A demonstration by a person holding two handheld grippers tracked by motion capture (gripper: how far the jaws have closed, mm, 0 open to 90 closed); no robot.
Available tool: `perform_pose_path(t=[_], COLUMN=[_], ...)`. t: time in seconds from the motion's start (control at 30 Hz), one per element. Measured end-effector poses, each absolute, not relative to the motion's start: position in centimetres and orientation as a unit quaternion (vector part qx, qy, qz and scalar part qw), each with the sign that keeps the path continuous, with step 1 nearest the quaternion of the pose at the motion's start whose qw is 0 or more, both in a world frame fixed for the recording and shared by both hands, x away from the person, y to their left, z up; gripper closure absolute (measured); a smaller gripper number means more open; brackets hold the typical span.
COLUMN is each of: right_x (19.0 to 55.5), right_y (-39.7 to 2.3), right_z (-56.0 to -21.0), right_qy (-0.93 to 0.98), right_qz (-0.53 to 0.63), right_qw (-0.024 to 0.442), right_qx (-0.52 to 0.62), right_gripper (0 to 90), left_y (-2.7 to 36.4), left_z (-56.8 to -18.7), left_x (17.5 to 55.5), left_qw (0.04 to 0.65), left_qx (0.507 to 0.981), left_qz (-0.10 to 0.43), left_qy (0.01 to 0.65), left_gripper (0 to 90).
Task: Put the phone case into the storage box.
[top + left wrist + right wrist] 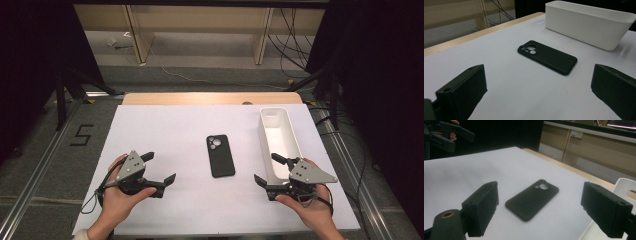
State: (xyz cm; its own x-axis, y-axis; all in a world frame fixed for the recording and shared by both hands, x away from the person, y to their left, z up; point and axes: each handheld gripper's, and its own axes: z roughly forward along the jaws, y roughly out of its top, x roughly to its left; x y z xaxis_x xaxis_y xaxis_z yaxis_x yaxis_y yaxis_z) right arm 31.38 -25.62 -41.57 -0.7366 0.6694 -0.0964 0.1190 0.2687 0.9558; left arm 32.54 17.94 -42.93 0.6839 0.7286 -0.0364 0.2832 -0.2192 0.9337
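Observation:
A black phone (220, 155) lies camera side up in the middle of the white table top (175, 130). My left gripper (162, 167) rests on the table to the phone's left, jaws wide open and empty. To the phone's right, my right gripper (265, 168) is open too, with nothing between its jaws. In the left gripper view the phone (547, 57) lies ahead of the left gripper (539, 77). In the right gripper view the phone (532, 198) lies just beyond the right gripper (540, 192), and the left gripper (449, 133) shows far off at top left.
A long white bin (279, 142) stands empty at the table's right, right beside my right gripper; its wall (586, 27) shows behind the phone. Cables and wooden table legs (137, 35) sit on the floor beyond the far edge.

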Motion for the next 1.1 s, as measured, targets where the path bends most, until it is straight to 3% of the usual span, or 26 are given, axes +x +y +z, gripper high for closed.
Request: perform_pose_path(t=[0.37,0.57,0.7,0.8,0.87,1.1], right_x=[31.3,31.4,31.7,32.1,32.4,33.4], right_y=[-25.3,-24.4,-23.9,-23.1,-22.5,-20.5], right_z=[-41.6,-41.4,-41.3,-41.4,-41.6,-42.1], right_qy=[0.759,0.764,0.779,0.787,0.79,0.788], right_qz=[0.543,0.531,0.513,0.495,0.489,0.465], right_qw=[0.249,0.259,0.241,0.237,0.232,0.241], right_qx=[0.26,0.258,0.268,0.283,0.288,0.324], right_gripper=[16.3,44.9,72.6,85.8,90.0,90.0], left_y=[18.0,17.9,17.9,17.9,17.9,17.9], left_z=[-42.9,-43.0,-42.9,-43.0,-43.0,-43.1], left_x=[32.5,32.5,32.6,32.5,32.5,32.6], left_qw=[0.527,0.525,0.524,0.523,0.523,0.522], left_qx=[0.751,0.751,0.752,0.752,0.752,0.753], left_qz=[0.213,0.212,0.215,0.215,0.215,0.214], left_qy=[0.337,0.338,0.337,0.338,0.339,0.338], left_gripper=[0.0,0.0,0.0,0.0,0.0,0.0])
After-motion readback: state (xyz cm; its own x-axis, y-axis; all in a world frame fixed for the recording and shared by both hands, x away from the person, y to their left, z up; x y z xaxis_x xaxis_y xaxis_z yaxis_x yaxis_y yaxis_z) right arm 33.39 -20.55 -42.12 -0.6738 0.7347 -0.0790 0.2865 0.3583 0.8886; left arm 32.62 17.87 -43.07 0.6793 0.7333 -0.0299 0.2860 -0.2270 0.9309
